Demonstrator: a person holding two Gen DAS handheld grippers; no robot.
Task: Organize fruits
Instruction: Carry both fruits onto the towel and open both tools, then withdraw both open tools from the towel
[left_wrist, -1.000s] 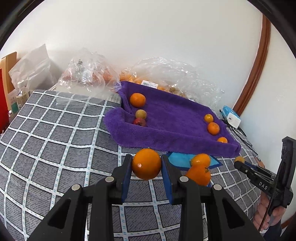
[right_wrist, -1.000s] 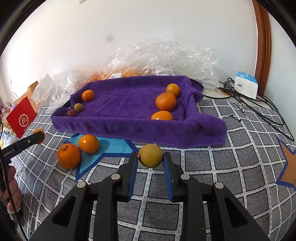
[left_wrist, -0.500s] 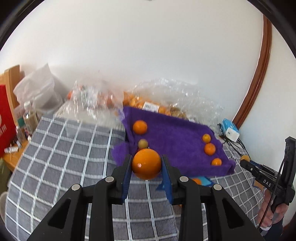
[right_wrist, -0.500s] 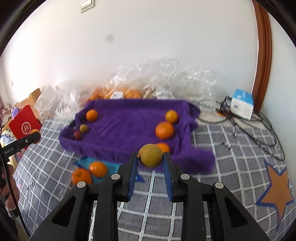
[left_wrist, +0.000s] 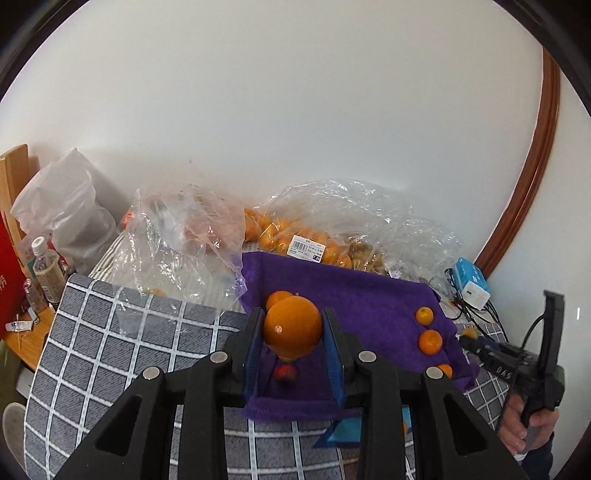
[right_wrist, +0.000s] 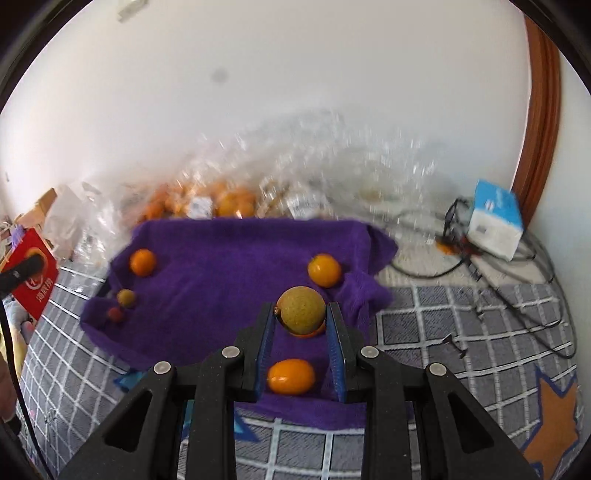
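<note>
Carrying one fruit each, both grippers hang above the purple towel (right_wrist: 221, 280), which is draped into a shallow tray shape on the checked cover (left_wrist: 122, 332). The left gripper (left_wrist: 293, 328) has its jaws pinching an orange (left_wrist: 292, 326) at its widest part, so the round fruit cannot roll out. The right gripper (right_wrist: 301, 315) has its jaws pinching a greenish-brown round fruit (right_wrist: 301, 309) the same way. Fruits already on the towel lie in two groups, probably sorted by side: three oranges (left_wrist: 429, 341) along the right edge, and a red fruit (left_wrist: 284, 373) with others on the left. The raised towel rim likely keeps them from rolling off. A white price label with a barcode (left_wrist: 306, 248) sits on the clear bag of fruit (left_wrist: 332, 229); its print is too small to read. The right gripper's body, seen from the left wrist, bears the letters "DAS" (left_wrist: 504, 373).
</note>
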